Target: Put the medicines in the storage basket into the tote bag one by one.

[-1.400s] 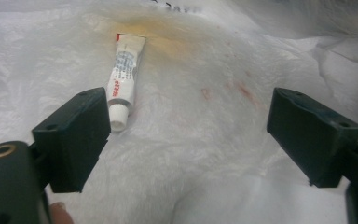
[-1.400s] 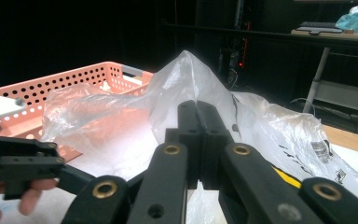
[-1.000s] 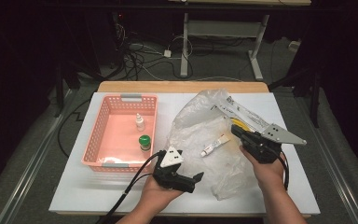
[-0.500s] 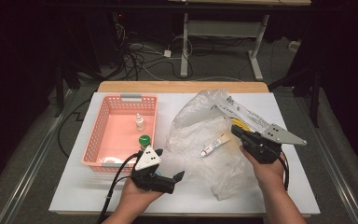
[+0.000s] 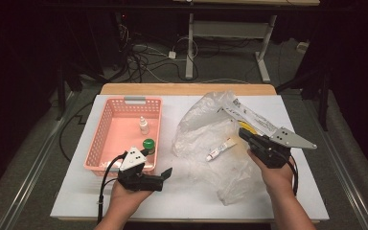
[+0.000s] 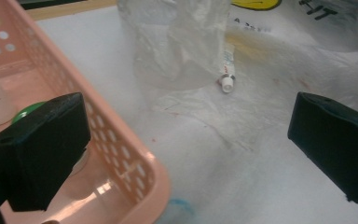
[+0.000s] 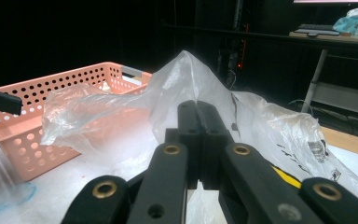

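My left gripper (image 5: 156, 163) is open at the near right corner of the pink basket (image 5: 105, 143). One of its jaws hangs over the basket's inside and the other over the white table, with nothing between them (image 6: 186, 149). A white dropper bottle (image 5: 144, 126) and a green-capped jar (image 5: 148, 144) stand in the basket. A crumpled clear plastic bag (image 5: 206, 124) lies right of centre, and a small white tube (image 5: 220, 149) rests on it. My right gripper (image 5: 245, 135) is shut on the bag's edge. Past its tips (image 7: 198, 116) the film rises in a peak.
The white tabletop (image 5: 191, 196) has bare room in front of the basket and the bag. A wooden strip (image 5: 187, 89) runs along the far edge. Cables and table legs fill the dark floor behind.
My left gripper has moved left along the table's front, from beside the bag to the basket's near right corner. The right gripper and the bag have stayed put.
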The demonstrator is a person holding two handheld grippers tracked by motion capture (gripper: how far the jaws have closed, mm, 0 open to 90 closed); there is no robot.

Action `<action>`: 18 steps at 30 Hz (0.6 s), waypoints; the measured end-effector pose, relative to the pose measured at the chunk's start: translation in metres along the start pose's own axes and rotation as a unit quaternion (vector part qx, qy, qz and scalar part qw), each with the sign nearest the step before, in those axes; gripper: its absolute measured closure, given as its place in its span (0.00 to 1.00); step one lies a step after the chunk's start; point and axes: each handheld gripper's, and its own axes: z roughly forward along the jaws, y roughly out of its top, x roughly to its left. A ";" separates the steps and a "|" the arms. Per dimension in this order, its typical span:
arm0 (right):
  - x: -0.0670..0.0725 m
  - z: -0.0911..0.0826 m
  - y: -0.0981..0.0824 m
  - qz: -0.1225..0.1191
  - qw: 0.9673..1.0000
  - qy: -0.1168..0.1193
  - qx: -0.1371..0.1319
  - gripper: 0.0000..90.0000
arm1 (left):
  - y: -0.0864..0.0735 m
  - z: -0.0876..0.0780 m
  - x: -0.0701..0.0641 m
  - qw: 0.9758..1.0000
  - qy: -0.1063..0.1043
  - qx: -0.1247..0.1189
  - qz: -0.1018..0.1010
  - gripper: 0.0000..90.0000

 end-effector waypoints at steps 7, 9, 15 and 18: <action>0.001 0.001 0.000 0.001 1.000 0.002 0.002 1.00 | -0.002 -0.011 0.023 0.999 0.027 -0.001 -0.020 0.00; 0.001 0.000 -0.001 -0.001 1.000 0.002 0.003 1.00 | -0.003 -0.015 0.030 0.999 0.033 -0.002 -0.026 0.00; 0.000 0.000 -0.001 0.000 1.000 0.001 0.003 1.00 | -0.007 -0.026 0.048 0.998 0.057 0.000 -0.040 0.00; 0.000 0.000 -0.001 -0.001 1.000 0.000 0.002 1.00 | -0.009 -0.030 0.054 0.997 0.067 0.002 -0.044 0.00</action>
